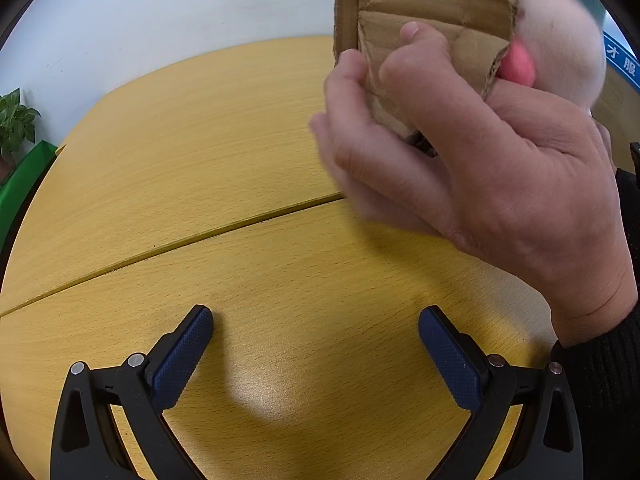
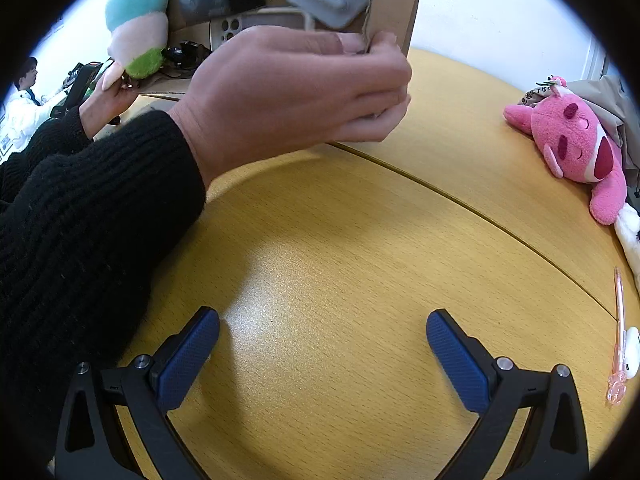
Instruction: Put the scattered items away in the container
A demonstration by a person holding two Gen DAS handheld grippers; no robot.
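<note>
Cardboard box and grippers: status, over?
Left gripper open, empty. Right gripper open, empty. Bare hand gripping cardboard box. Pink plush on table.

Yellow wood-grain counter [image 1: 200, 152], seam [image 1: 172, 244] running across it. Plain white wall [image 1: 168, 8] behind. Potted plant [image 1: 16, 120] far left. Soft overhead glare.

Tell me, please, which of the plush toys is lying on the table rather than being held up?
The pink plush toy lies on the wooden table at its far right edge; the blue, white and green plush toy is held up by a hand.
</note>
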